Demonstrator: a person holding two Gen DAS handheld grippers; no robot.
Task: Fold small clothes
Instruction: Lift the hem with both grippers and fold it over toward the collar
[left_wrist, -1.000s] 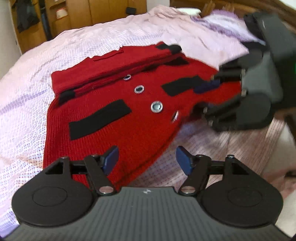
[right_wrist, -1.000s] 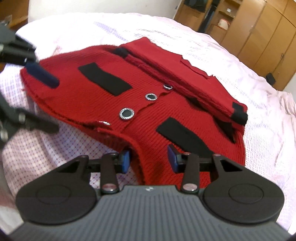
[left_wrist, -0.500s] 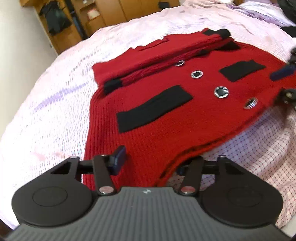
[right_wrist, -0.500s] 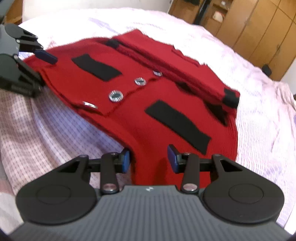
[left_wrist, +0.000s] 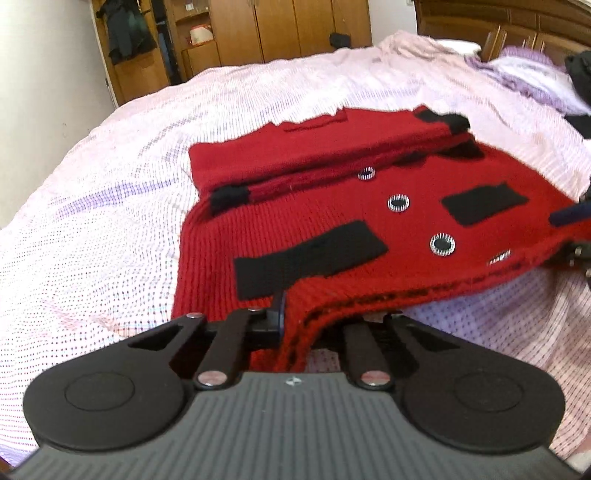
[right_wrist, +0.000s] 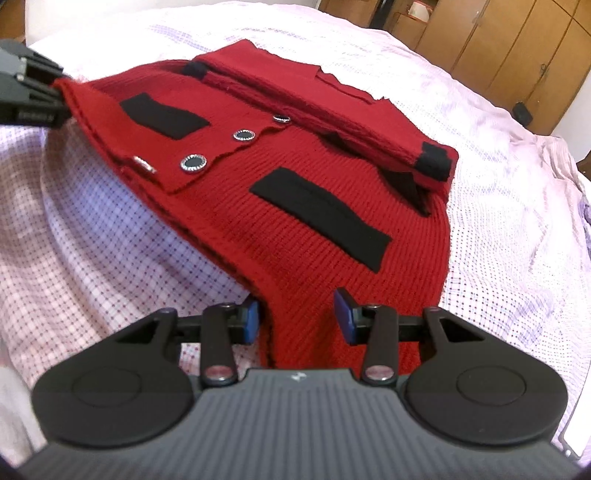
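A small red knit cardigan (left_wrist: 332, 218) with black pocket strips and silver-rimmed buttons lies on the bed, its sleeves folded across the far part. It also shows in the right wrist view (right_wrist: 295, 173). My left gripper (left_wrist: 295, 321) is shut on a hem corner of the cardigan and lifts it; it shows at the left edge of the right wrist view (right_wrist: 40, 99). My right gripper (right_wrist: 295, 317) holds the other hem corner between its blue pads with a gap showing; it shows at the right edge of the left wrist view (left_wrist: 569, 225).
The bed sheet (left_wrist: 92, 240) is pink-white with small dots. Wooden wardrobes (left_wrist: 277, 29) stand beyond the bed, dark clothes hang at the left (left_wrist: 125, 29). Purple pillows (left_wrist: 528, 70) and a wooden headboard are at the far right.
My left gripper moved left to the hem corner and shut on it. The hem edge has lifted off the sheet between the two grippers. The right gripper kept its hold.
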